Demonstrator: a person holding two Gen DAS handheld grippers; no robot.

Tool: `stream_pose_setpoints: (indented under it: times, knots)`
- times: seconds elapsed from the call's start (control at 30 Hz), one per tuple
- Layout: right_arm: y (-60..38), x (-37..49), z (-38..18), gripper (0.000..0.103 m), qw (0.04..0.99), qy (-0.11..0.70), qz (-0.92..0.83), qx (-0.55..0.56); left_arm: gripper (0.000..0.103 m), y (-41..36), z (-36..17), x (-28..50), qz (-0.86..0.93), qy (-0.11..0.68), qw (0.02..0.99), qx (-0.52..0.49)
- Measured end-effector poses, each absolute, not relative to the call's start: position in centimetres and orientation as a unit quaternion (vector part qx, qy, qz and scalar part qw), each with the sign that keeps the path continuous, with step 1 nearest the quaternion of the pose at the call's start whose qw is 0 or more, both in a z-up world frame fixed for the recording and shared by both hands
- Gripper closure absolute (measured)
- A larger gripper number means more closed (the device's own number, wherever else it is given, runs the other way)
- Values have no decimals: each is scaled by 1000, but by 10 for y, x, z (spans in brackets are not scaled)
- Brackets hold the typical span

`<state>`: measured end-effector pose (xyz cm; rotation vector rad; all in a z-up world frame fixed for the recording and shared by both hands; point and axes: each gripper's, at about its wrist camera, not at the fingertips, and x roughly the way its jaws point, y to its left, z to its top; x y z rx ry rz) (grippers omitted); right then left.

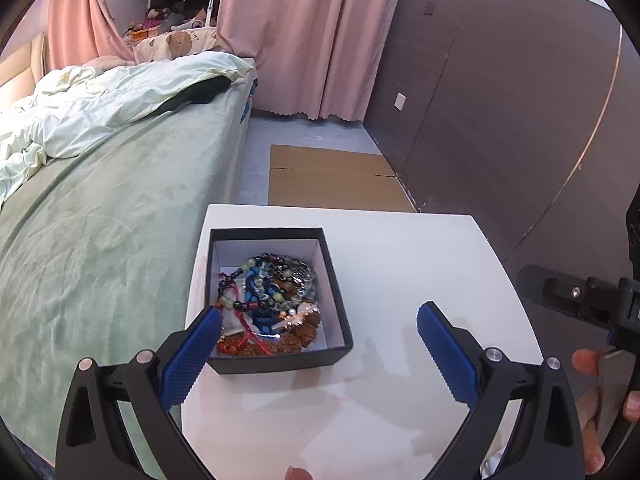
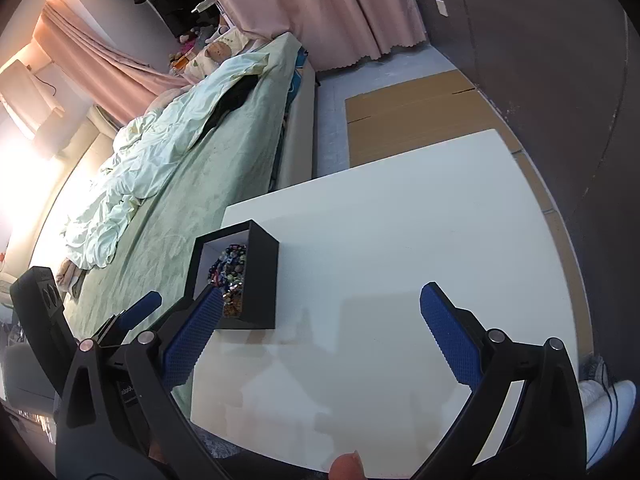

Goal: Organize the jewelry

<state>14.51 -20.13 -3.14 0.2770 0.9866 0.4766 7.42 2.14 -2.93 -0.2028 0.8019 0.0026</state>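
Left wrist view. Left hand-held gripper (image 1: 320, 322) — jaws standing wide apart, nothing between them; blue fingers (image 1: 446, 354) with a knurled, rubbery face on black plastic arms. Its left finger is overlapping the near left corner of the box (image 1: 334, 280): square, black matt card outside, white inside, lid off, sitting at the left edge of the bench (image 1: 420, 260). Jewelry (image 1: 272, 296) is lying heaped inside the box — round glass-like beads in green, blue and brown, red cord, blue braided cord, a string of rough brown beads nearest the camera. The bench is showing a smooth white top with rounded corners; the whole right half is lying bare. A bed (image 1: 100, 240) in soft green velvety fabric is running close along the bench's left edge. Flat cardboard (image 1: 328, 176) is lying on the floor beyond the far edge, beside a dark panelled wall (image 1: 500, 100). The right hand-held gripper's black body (image 1: 576, 300) is showing at the right margin.

Right wrist view. Right hand-held gripper (image 2: 320, 304) — jaws spread wide, empty, hanging over bare bench (image 2: 400, 220). The box (image 2: 262, 272) is sitting well to its left by the bench's left edge, beads (image 2: 232, 272) visible inside. Pink pleated curtains (image 2: 320, 0) are hanging behind.
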Motion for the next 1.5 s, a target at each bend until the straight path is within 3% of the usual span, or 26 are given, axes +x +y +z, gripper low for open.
stream_pose_setpoints:
  times: [1.5]
  knots:
    - [-218,120,-22,5,859,437,244,107,8,9,-5,38,11,333,939,-86]
